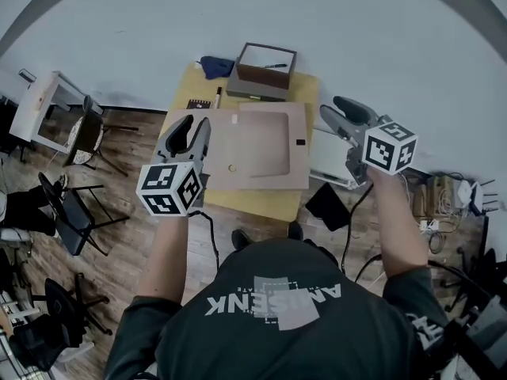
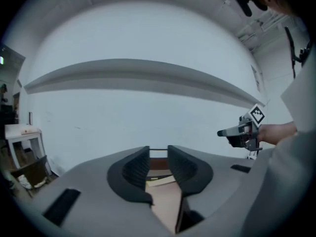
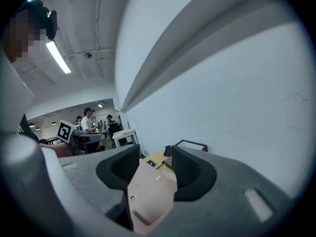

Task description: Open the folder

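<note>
The left tool and the right tool were held well above the counter, nearly level. Each had its jaws standing apart with nothing between them, so neither had a hold on anything. The tan folder lay flat and closed on the counter, below and ahead of both tools and between their lines of aim, with a small round stud on the side nearer the left tool. With a tool on either side of it, one could probably pin the folder down while the other lifted its cover.
</note>
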`<state>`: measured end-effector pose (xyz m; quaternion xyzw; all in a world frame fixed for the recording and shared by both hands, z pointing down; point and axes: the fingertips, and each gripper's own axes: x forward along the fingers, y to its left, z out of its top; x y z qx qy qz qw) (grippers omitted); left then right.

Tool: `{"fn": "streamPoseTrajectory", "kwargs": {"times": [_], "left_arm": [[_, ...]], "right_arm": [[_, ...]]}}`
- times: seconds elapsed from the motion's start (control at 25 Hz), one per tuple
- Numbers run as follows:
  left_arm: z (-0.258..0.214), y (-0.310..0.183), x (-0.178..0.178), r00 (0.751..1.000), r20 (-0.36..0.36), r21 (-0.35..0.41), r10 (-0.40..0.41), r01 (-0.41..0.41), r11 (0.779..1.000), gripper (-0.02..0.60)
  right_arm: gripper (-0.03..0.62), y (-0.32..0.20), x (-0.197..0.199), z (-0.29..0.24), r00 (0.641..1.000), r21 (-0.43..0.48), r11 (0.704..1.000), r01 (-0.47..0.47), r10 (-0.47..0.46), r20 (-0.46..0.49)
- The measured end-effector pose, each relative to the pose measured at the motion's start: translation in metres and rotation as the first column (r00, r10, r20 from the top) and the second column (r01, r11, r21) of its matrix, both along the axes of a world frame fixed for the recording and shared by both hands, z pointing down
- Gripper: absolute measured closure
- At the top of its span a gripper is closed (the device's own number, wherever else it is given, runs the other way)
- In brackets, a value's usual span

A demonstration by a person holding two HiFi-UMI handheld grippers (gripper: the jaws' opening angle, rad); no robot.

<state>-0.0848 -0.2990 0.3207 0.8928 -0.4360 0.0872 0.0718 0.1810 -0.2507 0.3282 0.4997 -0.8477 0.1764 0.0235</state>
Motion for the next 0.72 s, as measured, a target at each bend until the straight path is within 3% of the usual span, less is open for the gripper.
{"fn": "streamPoseTrajectory", "kwargs": {"times": [0.04, 0.08, 0.24, 0.4, 0.72], "left_arm": [[-0.008, -0.001, -0.002, 0.999, 0.014, 0.007, -0.034, 0.034, 0.999, 0.509], [-0.015, -0.002, -0.003, 0.998, 0.023, 0.013, -0.060, 0.060, 0.998, 0.541], [-0.043, 0.004, 0.004, 0.998, -0.057, 0.025, -0.027, 0.028, 0.999, 0.572], [-0.060, 0.013, 0.011, 0.994, -0.106, 0.029, 0.014, -0.011, 1.000, 0.580], [-0.077, 0.018, 0.018, 0.998, -0.062, 0.124, 0.024, -0.016, 0.992, 0.581]], "right_arm": [[0.388, 0.002, 0.001, -0.008, 1.000, 0.017, 1.000, -0.003, 0.004, -0.010], [0.393, 0.004, 0.002, -0.014, 1.000, 0.031, 0.999, -0.011, 0.011, -0.015], [0.457, 0.012, 0.005, -0.042, 0.999, 0.107, 0.994, -0.040, 0.039, 0.007], [0.461, 0.021, 0.003, -0.070, 0.998, 0.180, 0.982, -0.059, 0.061, -0.005], [0.541, 0.017, -0.004, -0.101, 0.991, 0.214, 0.970, -0.118, 0.128, -0.032]]}}
